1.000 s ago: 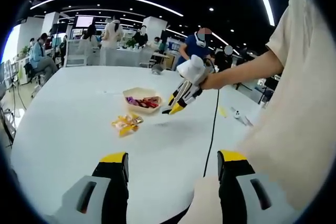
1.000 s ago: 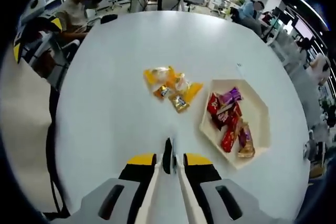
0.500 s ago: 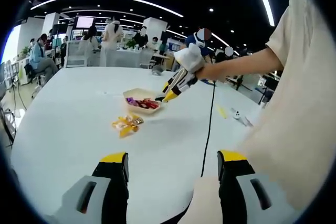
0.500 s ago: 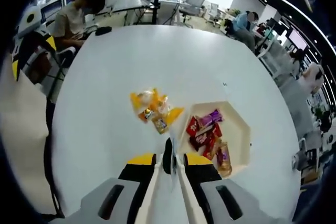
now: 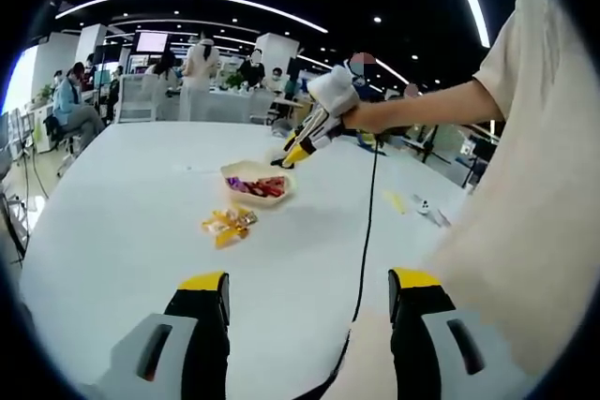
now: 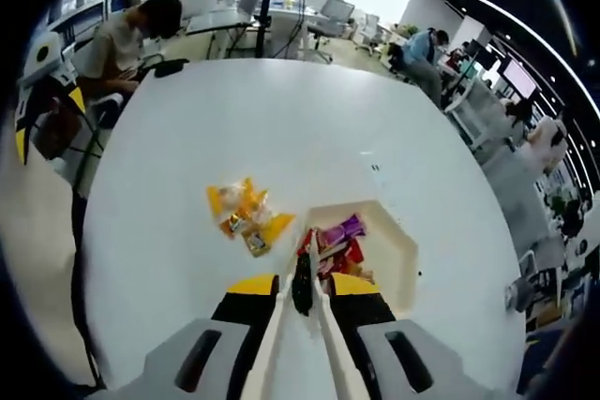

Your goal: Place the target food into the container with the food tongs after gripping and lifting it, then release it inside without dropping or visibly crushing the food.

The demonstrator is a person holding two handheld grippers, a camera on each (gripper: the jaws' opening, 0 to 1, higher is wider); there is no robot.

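A shallow cream container (image 5: 246,166) on the white table holds red and purple snack packets (image 5: 259,186). Yellow packets (image 5: 228,223) lie loose on the table in front of it. My right gripper (image 5: 282,158), held in a hand, hovers above the container's far right rim. In the right gripper view its jaws (image 6: 301,289) stand shut on the food tongs (image 6: 301,274), whose dark tip sits over the container's (image 6: 401,248) near edge, beside the red and purple packets (image 6: 336,246) and the yellow packets (image 6: 242,216). My left gripper (image 5: 309,299) stays open and low over the near table, with nothing in it.
A black cable (image 5: 367,231) runs from the right gripper down across the table. Small items (image 5: 427,209) lie near the table's right edge. A person (image 6: 131,33) sits beyond the table's far rim, and others stand at desks (image 5: 202,63) in the background.
The right gripper has risen and moved away from me, from beside the container to above its far rim. In its own view the table and packets look smaller. The left gripper has held still.
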